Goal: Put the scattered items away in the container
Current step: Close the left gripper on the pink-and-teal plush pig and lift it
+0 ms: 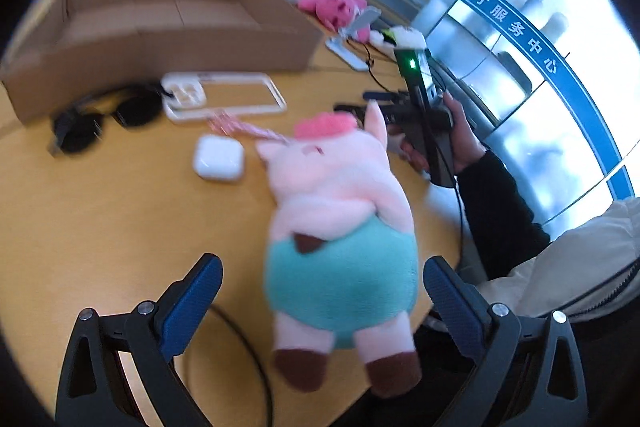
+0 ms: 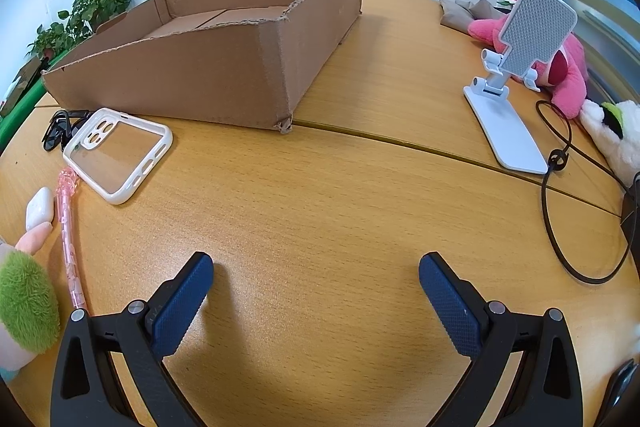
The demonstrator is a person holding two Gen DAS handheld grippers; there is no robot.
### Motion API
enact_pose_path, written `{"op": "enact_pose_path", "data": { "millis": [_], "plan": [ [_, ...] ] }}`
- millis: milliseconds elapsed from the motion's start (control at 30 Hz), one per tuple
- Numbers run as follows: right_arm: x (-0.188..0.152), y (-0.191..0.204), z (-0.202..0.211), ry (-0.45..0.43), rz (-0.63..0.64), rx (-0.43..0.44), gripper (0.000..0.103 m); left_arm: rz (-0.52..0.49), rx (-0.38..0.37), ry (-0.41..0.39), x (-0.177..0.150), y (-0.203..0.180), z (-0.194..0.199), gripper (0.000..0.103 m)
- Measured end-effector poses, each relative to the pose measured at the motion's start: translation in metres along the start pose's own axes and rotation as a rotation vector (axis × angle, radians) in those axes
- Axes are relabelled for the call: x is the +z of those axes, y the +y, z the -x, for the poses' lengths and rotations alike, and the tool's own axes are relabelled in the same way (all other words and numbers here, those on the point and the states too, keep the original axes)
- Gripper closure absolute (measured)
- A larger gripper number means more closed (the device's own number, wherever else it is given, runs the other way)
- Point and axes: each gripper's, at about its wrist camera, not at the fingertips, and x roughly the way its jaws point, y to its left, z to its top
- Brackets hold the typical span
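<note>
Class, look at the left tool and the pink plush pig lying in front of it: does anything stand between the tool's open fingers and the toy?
Nothing visible does. The left tool is open, and the plush pig lies on the table right ahead, its teal lower half already between the fingers.

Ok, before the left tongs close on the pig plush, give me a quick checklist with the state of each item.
1. Left tongs open wide enough: ok, both pads stand apart.
2. Pig plush lined up between them: ok, its teal body sits in the gap.
3. Pads touching the plush: cannot tell, the left wrist view is blurred.
4. Cardboard box open with room: ok, top open, nothing visible inside.
5. Right tongs out of the way: ok, open over bare table.
6. Pink strap clear of the plush: cannot tell, it runs up beside the plush's head.
</note>
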Motion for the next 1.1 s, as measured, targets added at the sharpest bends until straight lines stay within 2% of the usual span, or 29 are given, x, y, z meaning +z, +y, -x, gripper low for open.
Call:
{"op": "enact_pose_path", "data": {
  "millis": [100, 167, 200, 400, 433, 500, 600, 700, 767, 800, 933, 1033, 1100],
  "plan": [
    [-0.001, 0.001, 0.001, 0.0, -0.006, -0.005, 0.0, 0.045, -0.043, 0.063, -0.004, 0.005, -0.025, 0.003],
    [-0.001, 0.001, 0.001, 0.001, -0.013, -0.01, 0.0, 0.05, -0.087, 0.08, -0.005, 0.004, -0.03, 0.014],
    [-0.002, 0.002, 0.002, 0.001, -0.017, -0.014, 0.0, 0.051, -0.094, 0.084, -0.004, 0.003, -0.029, 0.015],
    [-0.015, 0.004, 0.014, 0.001, -0.107, -0.061, 0.0, 0.041, -0.082, 0.087, -0.003, 0.001, -0.028, 0.019],
    [-0.02, 0.006, 0.022, -0.009, -0.134, -0.028, 0.0, 0.036, -0.08, 0.086, -0.004, 0.001, -0.028, 0.019],
    [-0.03, 0.011, 0.048, -0.07, -0.212, 0.118, 0.0, 0.022, -0.071, 0.081, -0.005, -0.001, -0.029, 0.019],
    [-0.038, 0.036, 0.078, -0.112, -0.259, 0.228, 0.0, 0.029, -0.073, 0.083, -0.006, -0.001, -0.036, 0.019],
    [-0.041, 0.075, 0.091, -0.107, -0.212, 0.296, 0.0, 0.052, -0.092, 0.114, -0.008, 0.0, -0.047, 0.017],
    [-0.043, 0.091, 0.093, -0.112, -0.227, 0.273, 0.001, 0.059, -0.09, 0.12, -0.011, 0.0, -0.051, 0.016],
    [-0.043, 0.092, 0.093, -0.107, -0.244, 0.273, 0.002, 0.063, -0.09, 0.116, -0.011, 0.0, -0.051, 0.016],
    [-0.046, 0.078, 0.089, -0.086, -0.329, 0.369, 0.004, 0.068, -0.091, 0.103, -0.014, 0.0, -0.048, 0.017],
    [-0.046, 0.08, 0.101, -0.107, -0.318, 0.43, 0.004, 0.059, -0.086, 0.093, -0.014, -0.002, -0.047, 0.017],
    [-0.045, 0.092, 0.11, -0.114, -0.27, 0.47, 0.0, 0.049, -0.082, 0.083, -0.014, -0.004, -0.046, 0.018]
  ]
}}
